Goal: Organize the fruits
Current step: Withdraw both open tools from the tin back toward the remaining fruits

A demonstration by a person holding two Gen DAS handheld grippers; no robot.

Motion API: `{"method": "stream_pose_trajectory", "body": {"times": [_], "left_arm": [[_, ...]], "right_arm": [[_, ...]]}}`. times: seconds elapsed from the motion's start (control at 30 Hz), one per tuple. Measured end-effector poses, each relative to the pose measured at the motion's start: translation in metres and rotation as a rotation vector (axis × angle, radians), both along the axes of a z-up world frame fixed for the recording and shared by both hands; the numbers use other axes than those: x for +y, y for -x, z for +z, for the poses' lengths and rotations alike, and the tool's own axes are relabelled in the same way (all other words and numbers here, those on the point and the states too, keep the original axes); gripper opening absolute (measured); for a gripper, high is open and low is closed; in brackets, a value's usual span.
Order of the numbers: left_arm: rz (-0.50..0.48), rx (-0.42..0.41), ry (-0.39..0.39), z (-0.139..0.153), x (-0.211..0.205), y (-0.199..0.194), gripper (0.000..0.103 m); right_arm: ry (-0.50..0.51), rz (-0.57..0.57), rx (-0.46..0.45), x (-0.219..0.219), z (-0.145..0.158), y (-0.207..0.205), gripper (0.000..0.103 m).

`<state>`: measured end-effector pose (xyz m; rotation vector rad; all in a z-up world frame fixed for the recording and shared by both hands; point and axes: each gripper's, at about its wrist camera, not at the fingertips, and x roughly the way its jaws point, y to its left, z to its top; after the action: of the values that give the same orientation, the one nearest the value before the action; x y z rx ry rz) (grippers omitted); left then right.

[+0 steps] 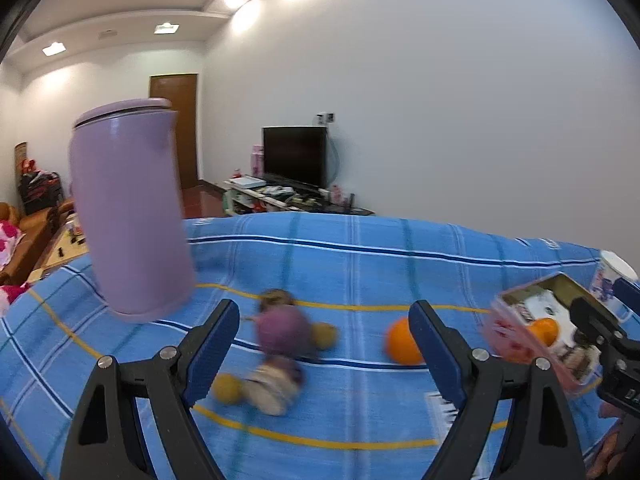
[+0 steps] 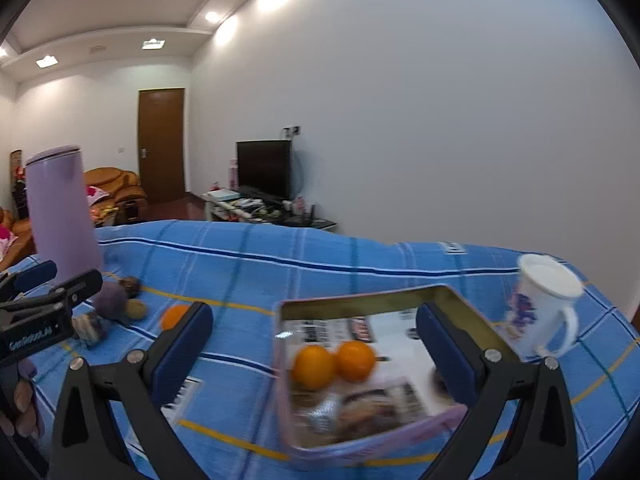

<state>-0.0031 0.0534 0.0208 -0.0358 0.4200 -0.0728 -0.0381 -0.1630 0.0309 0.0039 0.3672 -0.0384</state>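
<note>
Two oranges (image 2: 334, 362) sit side by side in the pink tin (image 2: 360, 446) at lower centre of the right wrist view, on its printed lining; the blurred near end of the tin holds nothing else I can make out. A third orange (image 1: 402, 342) lies loose on the blue checked table (image 1: 360, 272), with a purple fruit (image 1: 282, 330) and small brownish-yellow fruits (image 1: 226, 388) to its left, all blurred. The left gripper (image 1: 324, 354) has its jaws spread wide with nothing between them; the right gripper (image 2: 314, 354) likewise stands released above the tin. A lilac flask (image 1: 128, 216) stands upper left, a white mug (image 2: 544, 308) at right.
</note>
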Motion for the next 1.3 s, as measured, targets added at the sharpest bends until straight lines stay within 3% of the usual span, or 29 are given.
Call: {"method": "stream_pose_trajectory", "body": {"times": [0.27, 0.4, 0.67, 0.83, 0.97, 1.03, 1.1, 1.2, 1.3], "left_arm": [[0.059, 0.008, 0.008, -0.004, 0.055, -0.007, 0.087], [0.063, 0.035, -0.007, -0.009, 0.069, -0.012, 0.088], [0.079, 0.113, 0.045, -0.011, 0.102, -0.025, 0.087], [0.003, 0.155, 0.043, -0.013, 0.105, -0.026, 0.087], [-0.06, 0.166, -0.051, -0.015, 0.089, -0.025, 0.087], [-0.034, 0.198, -0.085, -0.02, 0.089, -0.029, 0.087], [0.05, 0.233, -0.102, -0.024, 0.099, -0.036, 0.088], [0.167, 0.218, -0.087, -0.022, 0.121, -0.037, 0.088], [0.246, 0.206, -0.068, -0.02, 0.138, -0.037, 0.088]], "right_arm": [[-0.038, 0.038, 0.054, 0.047, -0.004, -0.031, 0.103], [-0.037, 0.055, 0.072, 0.067, -0.006, -0.043, 0.103], [-0.089, 0.083, 0.158, 0.092, -0.013, -0.072, 0.103], [-0.049, 0.14, 0.191, 0.105, -0.019, -0.074, 0.103], [-0.054, 0.166, 0.179, 0.106, -0.016, -0.069, 0.103], [-0.067, 0.177, 0.186, 0.104, -0.015, -0.068, 0.103], [-0.105, 0.207, 0.207, 0.104, -0.017, -0.068, 0.103], [-0.14, 0.294, 0.246, 0.117, -0.02, -0.071, 0.103], [-0.103, 0.414, 0.279, 0.145, -0.023, -0.074, 0.103]]}}
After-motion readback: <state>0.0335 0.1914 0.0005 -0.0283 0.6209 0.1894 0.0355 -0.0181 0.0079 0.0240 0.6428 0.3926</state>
